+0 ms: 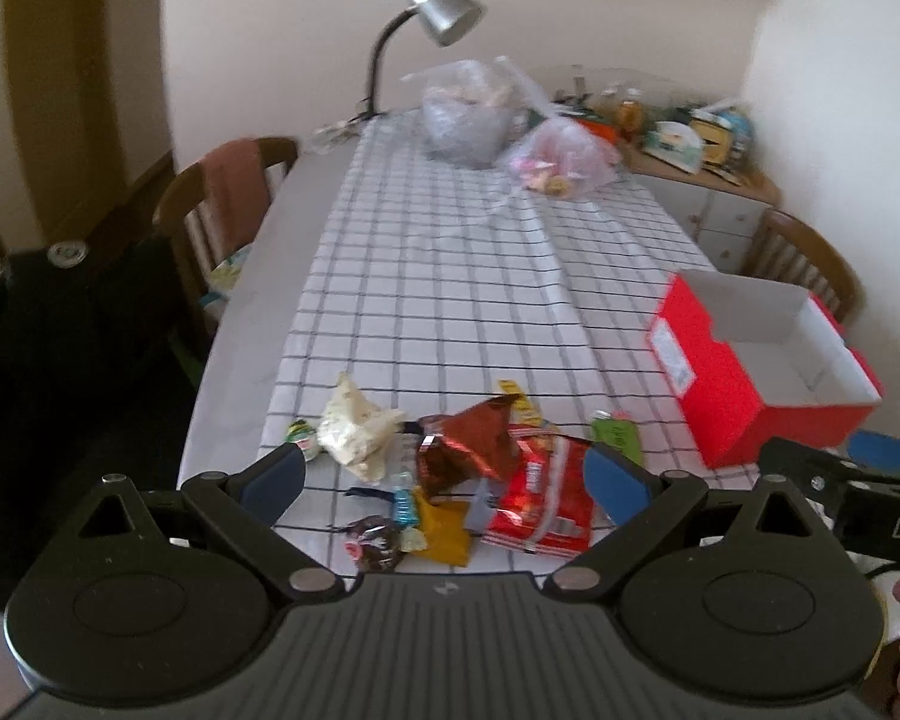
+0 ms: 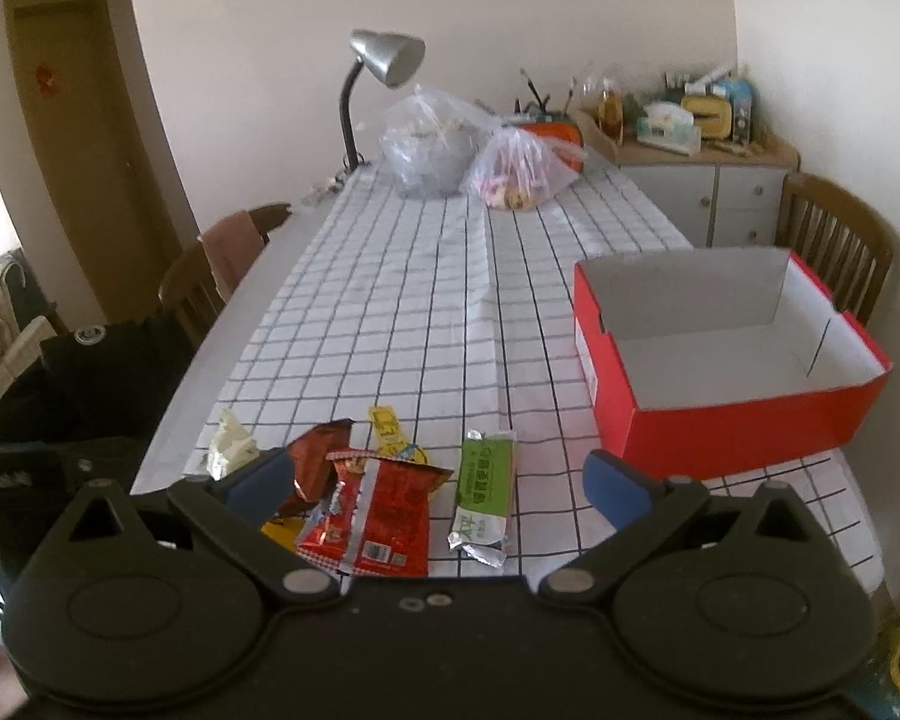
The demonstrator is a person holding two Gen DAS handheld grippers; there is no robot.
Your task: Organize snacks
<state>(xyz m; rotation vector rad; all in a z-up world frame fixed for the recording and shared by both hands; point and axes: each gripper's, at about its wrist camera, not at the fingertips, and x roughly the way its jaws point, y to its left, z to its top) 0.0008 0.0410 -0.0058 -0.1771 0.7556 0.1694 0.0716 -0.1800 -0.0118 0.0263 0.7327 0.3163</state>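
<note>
A heap of snacks lies at the near edge of the checked tablecloth: a red packet [image 1: 537, 501] [image 2: 378, 516], a brown foil pouch [image 1: 468, 447] [image 2: 315, 459], a cream wrapper [image 1: 354, 429] [image 2: 228, 450], a yellow sachet [image 1: 444, 531], small candies [image 1: 378, 537] and a green bar [image 2: 486, 489] [image 1: 618, 435]. My left gripper [image 1: 447, 477] hovers open over the heap, holding nothing. My right gripper [image 2: 438, 480] is open too, above the red packet and green bar. An empty red box [image 2: 726, 420] [image 1: 720, 396] with a white inside stands to the right.
Two clear plastic bags [image 2: 426, 144] [image 2: 522, 171] and a silver desk lamp [image 2: 384, 60] stand at the table's far end. Wooden chairs sit at the left [image 2: 222, 276] and right [image 2: 834, 240]. A cluttered cabinet [image 2: 690, 174] is in the far right corner. A dark bag [image 1: 78, 330] is at left.
</note>
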